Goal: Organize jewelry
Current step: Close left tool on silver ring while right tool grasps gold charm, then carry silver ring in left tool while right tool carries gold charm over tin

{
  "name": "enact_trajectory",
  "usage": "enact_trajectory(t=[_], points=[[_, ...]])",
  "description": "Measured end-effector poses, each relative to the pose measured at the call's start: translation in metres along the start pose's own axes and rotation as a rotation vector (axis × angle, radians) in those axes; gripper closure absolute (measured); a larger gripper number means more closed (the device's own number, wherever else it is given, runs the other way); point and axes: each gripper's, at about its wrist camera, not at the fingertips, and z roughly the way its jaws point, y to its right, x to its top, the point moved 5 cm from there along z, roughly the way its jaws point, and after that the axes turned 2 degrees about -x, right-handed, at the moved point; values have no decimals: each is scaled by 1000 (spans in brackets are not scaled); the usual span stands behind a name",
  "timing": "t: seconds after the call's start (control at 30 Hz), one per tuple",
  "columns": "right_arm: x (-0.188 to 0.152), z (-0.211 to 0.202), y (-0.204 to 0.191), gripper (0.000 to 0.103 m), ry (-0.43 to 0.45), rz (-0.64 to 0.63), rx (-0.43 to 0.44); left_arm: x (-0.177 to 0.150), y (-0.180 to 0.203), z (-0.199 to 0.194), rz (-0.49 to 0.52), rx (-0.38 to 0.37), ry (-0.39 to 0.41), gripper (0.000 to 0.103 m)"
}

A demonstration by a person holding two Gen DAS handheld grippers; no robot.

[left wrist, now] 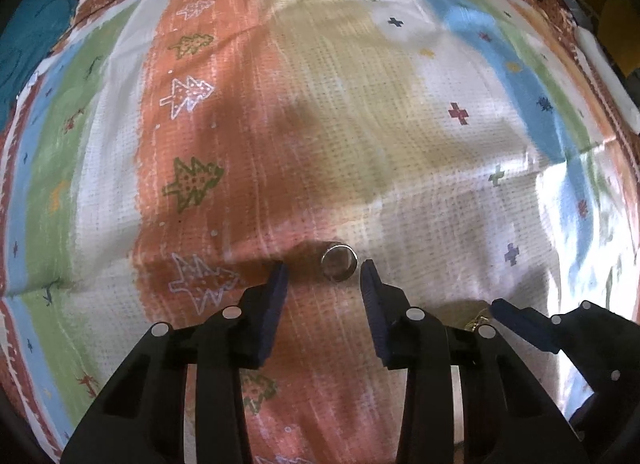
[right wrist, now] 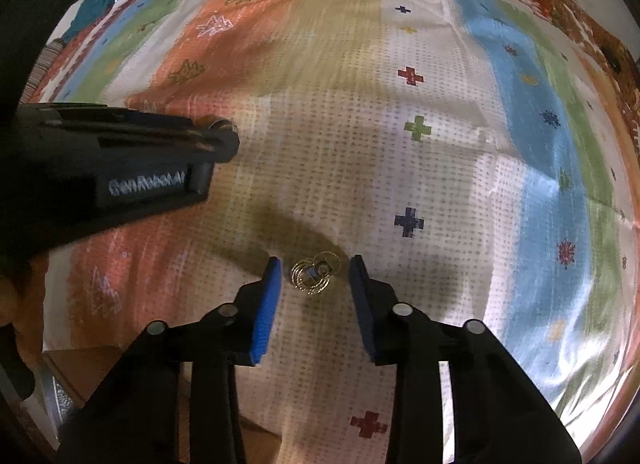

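Observation:
A silver ring (left wrist: 339,263) lies on the patterned cloth (left wrist: 320,124), between the blue pads of my left gripper (left wrist: 324,264). It sits nearer the right pad, and neither pad presses on it, so the gripper is open. In the right wrist view, a small cluster of gold wire hoops with a dark stone (right wrist: 315,273) lies between the fingers of my right gripper (right wrist: 315,260). There is a gap on both sides of it, and that gripper is open too. Both grippers point steeply down and stand side by side. The left gripper's body (right wrist: 152,160) shows at the left of the right wrist view.
The colourful striped cloth (right wrist: 440,144) with crosses and tree shapes covers a soft surface. A teal fabric (left wrist: 32,32) lies at the far left corner. A white slab (left wrist: 608,76) sits at the right edge. A wooden surface (right wrist: 120,368) shows at the near left.

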Motion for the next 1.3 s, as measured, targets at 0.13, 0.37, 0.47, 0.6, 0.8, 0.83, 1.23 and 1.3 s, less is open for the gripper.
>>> enact_trajectory(t=[0.13,0.37,0.47,0.6,0.8,0.83,1.23,1.3], points=[[1,1,2,83,-3,-1,-16,3,2,0,2,10,18,77],[0,0,3,86,0,-9,-8,4,5,0,19,6,32,85],[-2,-3,3,86,3,-8,1,5,4,-2,16,1,36,85],[-2,-10,4,86,17,-5,3,-2,-4,-11,10,-7,40,85],[-3,-24,5,86,46,3,4,-10,-6,-29,3,9,53,85],[-5,-28,5,86,51,3,5,-9,-4,-30,1,10,56,85],[-17,-65,0,86,112,8,2,-34,-1,-85,-2,24,122,85],[-20,-75,-1,86,136,-14,-41,-41,-4,-93,-12,16,130,85]])
